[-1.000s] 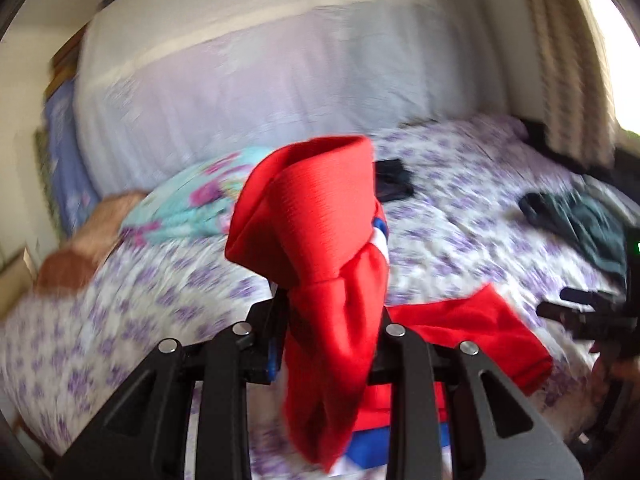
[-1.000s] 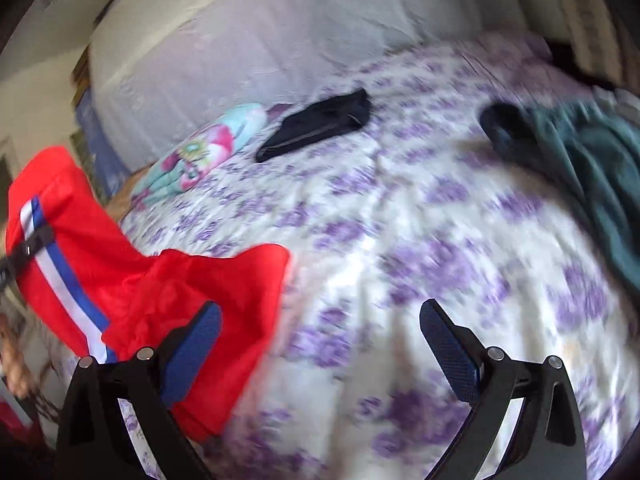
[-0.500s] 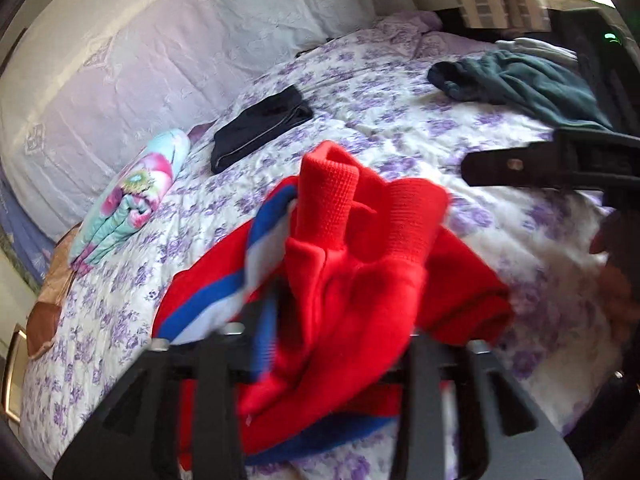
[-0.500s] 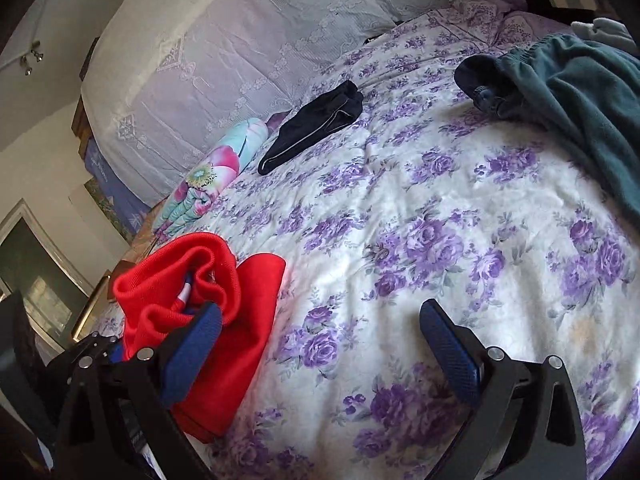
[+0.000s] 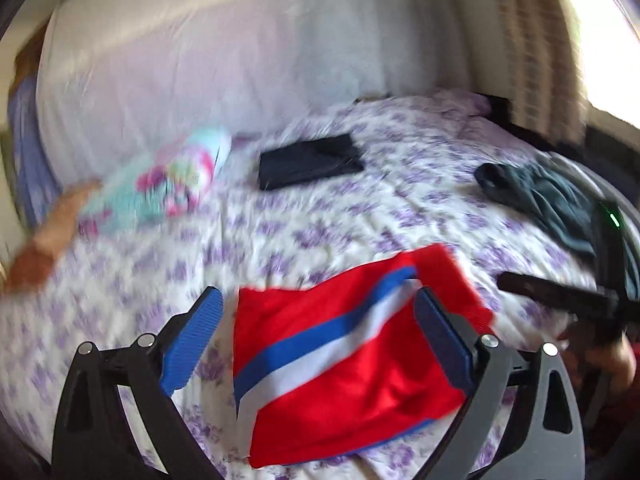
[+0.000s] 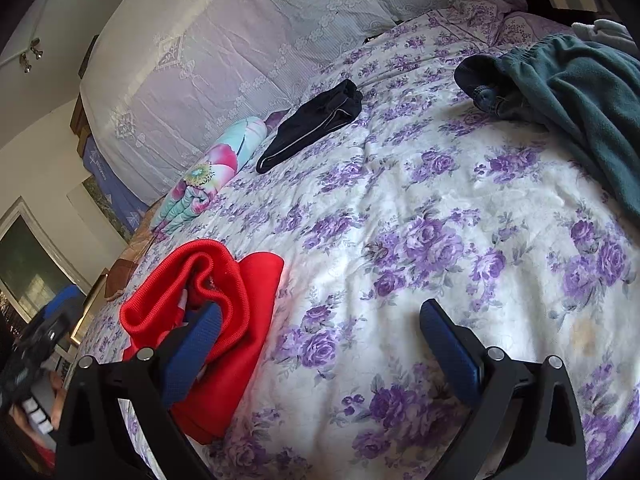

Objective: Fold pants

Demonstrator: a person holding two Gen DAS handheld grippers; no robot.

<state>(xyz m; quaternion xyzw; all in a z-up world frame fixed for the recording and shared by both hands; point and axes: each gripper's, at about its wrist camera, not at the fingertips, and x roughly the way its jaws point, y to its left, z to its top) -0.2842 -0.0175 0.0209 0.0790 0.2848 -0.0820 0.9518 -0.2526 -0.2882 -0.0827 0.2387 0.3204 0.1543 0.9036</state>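
The red pants [image 5: 340, 360] with a blue and white side stripe lie folded on the floral bedspread [image 5: 280, 232] near its front edge. My left gripper [image 5: 318, 304] hovers just over them, its jaws opening wide. The cloth lies between the blue pads without being pressed. In the right wrist view the same red pants [image 6: 224, 320] sit bunched at the lower left, partly behind my right gripper's left finger. My right gripper [image 6: 322, 312] is open over bare bedspread, nothing between its fingers. One of its dark fingers [image 5: 560, 296] shows in the left wrist view.
A folded black garment [image 6: 316, 120] lies toward the pillows [image 6: 224, 60]. A rolled floral cloth [image 6: 212, 172] sits left of it. A heap of dark green clothes [image 6: 580, 92] covers the bed's right side. A person's hand [image 5: 612, 356] shows at the right edge.
The left gripper held the red pants up, brought them down onto the bed and let go, its jaws spreading wide. The pants now lie flat. The right gripper stayed put.
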